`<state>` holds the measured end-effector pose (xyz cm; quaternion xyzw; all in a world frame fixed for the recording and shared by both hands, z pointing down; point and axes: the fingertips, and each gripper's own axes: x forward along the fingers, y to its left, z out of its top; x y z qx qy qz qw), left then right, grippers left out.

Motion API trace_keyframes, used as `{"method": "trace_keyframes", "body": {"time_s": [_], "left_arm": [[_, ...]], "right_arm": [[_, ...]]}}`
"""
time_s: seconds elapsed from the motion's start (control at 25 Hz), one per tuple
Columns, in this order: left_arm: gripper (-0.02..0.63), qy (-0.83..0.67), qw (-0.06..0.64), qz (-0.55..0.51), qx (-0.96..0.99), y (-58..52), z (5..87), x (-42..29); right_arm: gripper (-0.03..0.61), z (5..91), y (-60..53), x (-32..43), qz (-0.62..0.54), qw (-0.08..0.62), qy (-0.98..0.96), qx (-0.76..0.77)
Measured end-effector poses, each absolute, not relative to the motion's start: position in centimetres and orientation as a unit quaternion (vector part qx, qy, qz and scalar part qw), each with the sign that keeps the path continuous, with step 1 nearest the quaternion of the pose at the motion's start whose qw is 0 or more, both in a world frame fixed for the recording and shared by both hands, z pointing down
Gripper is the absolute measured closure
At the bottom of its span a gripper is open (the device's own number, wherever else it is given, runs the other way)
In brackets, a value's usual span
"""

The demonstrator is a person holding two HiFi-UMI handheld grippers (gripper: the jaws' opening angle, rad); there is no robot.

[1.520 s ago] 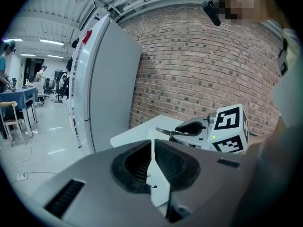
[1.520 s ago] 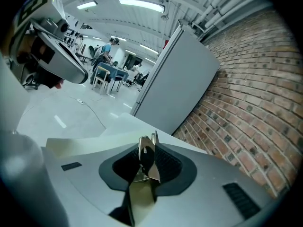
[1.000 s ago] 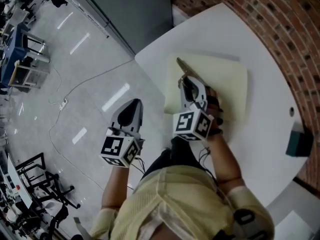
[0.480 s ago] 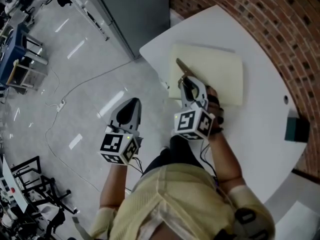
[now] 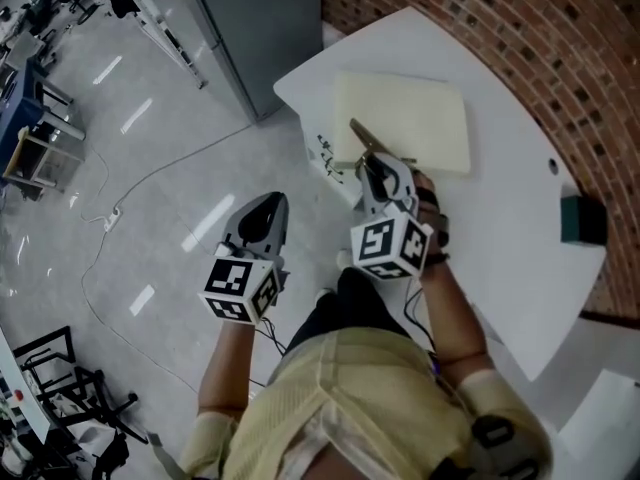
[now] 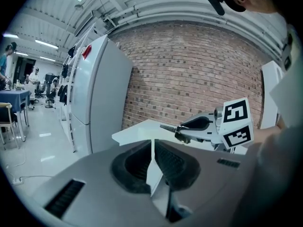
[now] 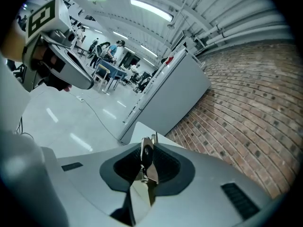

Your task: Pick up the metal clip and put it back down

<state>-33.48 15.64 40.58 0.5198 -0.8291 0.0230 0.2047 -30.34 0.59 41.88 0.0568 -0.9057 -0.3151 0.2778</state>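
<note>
The metal clip (image 5: 358,131) is a thin, long silver piece that sticks out forward from my right gripper (image 5: 372,160), which is shut on it above the white table's (image 5: 500,228) left part, by the near corner of a cream pad (image 5: 410,118). In the right gripper view the clip (image 7: 147,156) stands upright, pinched between the pads. My left gripper (image 5: 268,208) hangs over the floor left of the table, shut with nothing in it. The left gripper view shows its jaws (image 6: 152,151) meeting, with the right gripper (image 6: 182,126) and the clip (image 6: 166,126) ahead.
A dark green box (image 5: 582,220) sits at the table's right edge next to the brick wall (image 5: 480,18). A grey cabinet (image 5: 250,28) stands beyond the table's left corner. A cable (image 5: 130,193) trails over the shiny floor. Small dark marks (image 5: 325,153) lie at the table's left edge.
The table and pad have slid up and left in the head view. My right gripper, still holding the clip, now lies off the pad's near corner. The left gripper has barely moved.
</note>
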Motion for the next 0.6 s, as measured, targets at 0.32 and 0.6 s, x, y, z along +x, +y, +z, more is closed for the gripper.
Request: {"method": "trace_keyframes", "body": {"time_s": [0.32, 0.6], "left_arm": [[0.594, -0.816, 0.213, 0.025, 0.536, 16.4, 40.8, -29.9], [0.594, -0.808, 0.218, 0.011, 0.548, 12.3, 40.7, -26.8]], "right_arm": [[0.522, 41.5, 1.3, -25.2, -0.309, 0.288, -0.904, 0.067], [0.522, 41.6, -1.9, -20.9, -0.293, 0.293, -0.907, 0.078]]}}
